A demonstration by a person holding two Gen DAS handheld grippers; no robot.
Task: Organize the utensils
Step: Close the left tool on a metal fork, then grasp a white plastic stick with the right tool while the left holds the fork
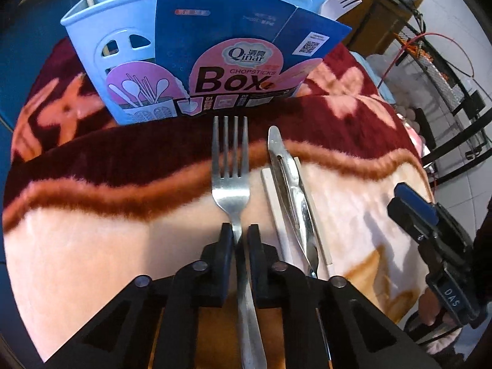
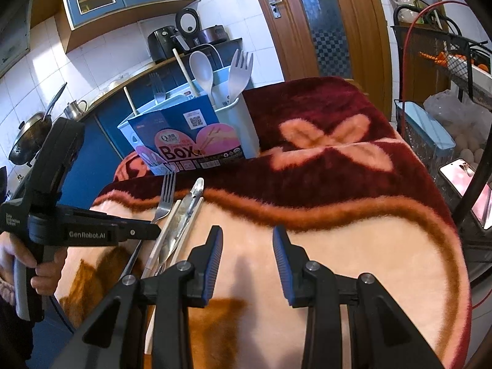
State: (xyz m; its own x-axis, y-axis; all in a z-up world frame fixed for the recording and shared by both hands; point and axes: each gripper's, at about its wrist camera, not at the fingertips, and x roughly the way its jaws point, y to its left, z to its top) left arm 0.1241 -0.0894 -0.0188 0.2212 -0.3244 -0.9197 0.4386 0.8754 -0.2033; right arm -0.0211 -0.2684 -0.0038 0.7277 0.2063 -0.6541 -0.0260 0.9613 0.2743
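In the left wrist view, the left gripper (image 1: 236, 235) is pinching the metal fork (image 1: 231, 172) at its neck, just below the tines, one pad on each side of the stem. The fork lies along the gripper's own direction: the handle runs back between the fingers and the tines point forward, toward the blue chopsticks box (image 1: 196, 61) that stands directly ahead on the blanket (image 1: 92, 240). I cannot tell if the fork is already lifted or if it is resting on the blanket. Just to the right of it lie a knife (image 1: 289, 184) and a pair of white chopsticks (image 1: 273, 203), almost parallel to the fork and also pointing to the box. The right gripper (image 1: 412, 212) is visible at the right edge, well apart from these.

In the right wrist view, the right gripper (image 2: 247, 256) is spread wide and holds nothing; only bare blanket is between its fingers. The fork (image 2: 164, 200), knife (image 2: 192, 203) and chopsticks (image 2: 172, 224) lie to its left, with the left gripper (image 2: 153, 230) over the fork. The box (image 2: 187, 141) already holds a white spoon (image 2: 201, 70), a white fork (image 2: 238, 73) and other pieces. In my judgement the left side is nearer, and the next move is forward and up into the box.
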